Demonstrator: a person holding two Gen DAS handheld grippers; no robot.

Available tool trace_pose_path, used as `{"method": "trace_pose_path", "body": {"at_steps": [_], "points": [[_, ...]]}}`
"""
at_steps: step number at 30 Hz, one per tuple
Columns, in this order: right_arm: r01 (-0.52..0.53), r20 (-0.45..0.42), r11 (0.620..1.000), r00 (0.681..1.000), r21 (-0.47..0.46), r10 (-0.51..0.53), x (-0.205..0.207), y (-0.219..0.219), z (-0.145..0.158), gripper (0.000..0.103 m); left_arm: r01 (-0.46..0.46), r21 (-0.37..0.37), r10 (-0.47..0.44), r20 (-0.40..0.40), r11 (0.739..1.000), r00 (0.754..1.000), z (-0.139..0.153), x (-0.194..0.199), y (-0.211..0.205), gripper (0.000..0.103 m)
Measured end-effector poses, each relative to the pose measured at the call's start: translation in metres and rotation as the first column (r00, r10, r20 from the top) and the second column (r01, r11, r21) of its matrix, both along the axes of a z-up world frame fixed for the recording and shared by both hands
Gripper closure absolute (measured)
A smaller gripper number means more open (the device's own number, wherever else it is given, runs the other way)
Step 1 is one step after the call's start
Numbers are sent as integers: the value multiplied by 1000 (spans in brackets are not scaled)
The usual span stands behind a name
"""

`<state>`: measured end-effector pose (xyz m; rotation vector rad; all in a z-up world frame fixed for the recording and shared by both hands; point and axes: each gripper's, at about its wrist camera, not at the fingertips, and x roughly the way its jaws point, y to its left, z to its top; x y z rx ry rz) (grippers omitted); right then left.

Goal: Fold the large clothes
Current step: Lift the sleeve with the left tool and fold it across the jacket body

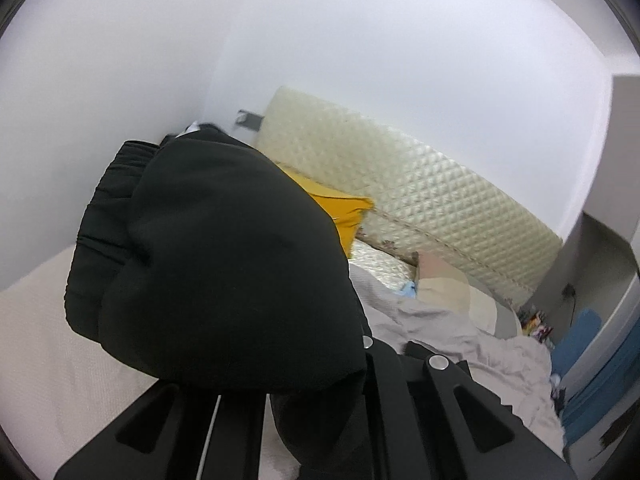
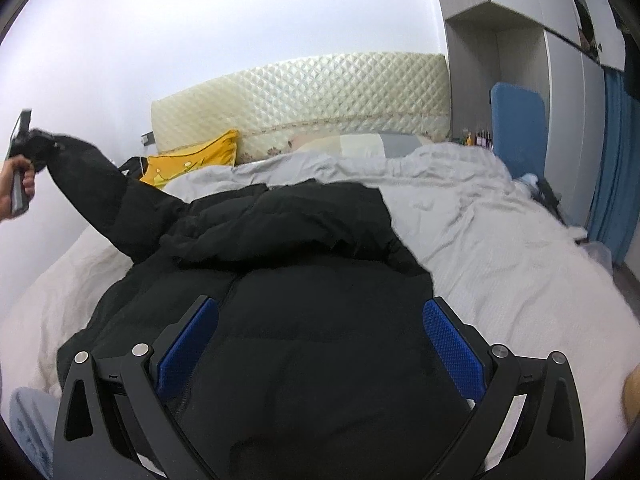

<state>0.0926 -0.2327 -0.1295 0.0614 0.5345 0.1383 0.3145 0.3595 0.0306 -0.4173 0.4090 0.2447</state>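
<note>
Blue-padded fingers (image 2: 188,340) of the right gripper (image 2: 320,344) stand wide apart just above the body of a black padded jacket (image 2: 312,280), with nothing between them. The jacket lies spread across a bed (image 2: 520,280) covered with a pale grey blanket (image 2: 460,208).

One sleeve (image 2: 100,188) is lifted off the bed and stretched up to the left, where the left gripper (image 2: 28,144) has it clamped at the cuff; the person's hand (image 2: 12,188) grips that tool's handle. In the left wrist view the sleeve's bulk (image 1: 224,264) fills the area over the closed fingers (image 1: 384,392), with the ribbed cuff (image 1: 104,216) bunched at the far left.

A yellow pillow (image 2: 192,158) sits at the head of the bed, against a cream quilted headboard (image 2: 312,92). A grey wardrobe (image 2: 520,60) stands at the right, with a blue board (image 2: 520,128) leaning beside it.
</note>
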Motion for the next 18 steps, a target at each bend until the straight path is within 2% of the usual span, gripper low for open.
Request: {"method": "trace_pose_path", "body": {"at_steps": [4,9,14,18], "points": [[-2,15,1000,1000,7,2,-1,-10,4,0,49,55,-49,4,997,999,24,1,-47,97],[-3,22,1000,1000,18,3,-2,-25,5,0,164,122,-168,28,979,985,45,0,-114,97],[-7,35,999,999,39,6,-2,-37,9,0,247,137,-254,37,959,966,48,1,-179,97],[-11,46,999,999,52,9,-1,-47,13,0,304,172,-311,14,937,950,41,9,-227,96]]}}
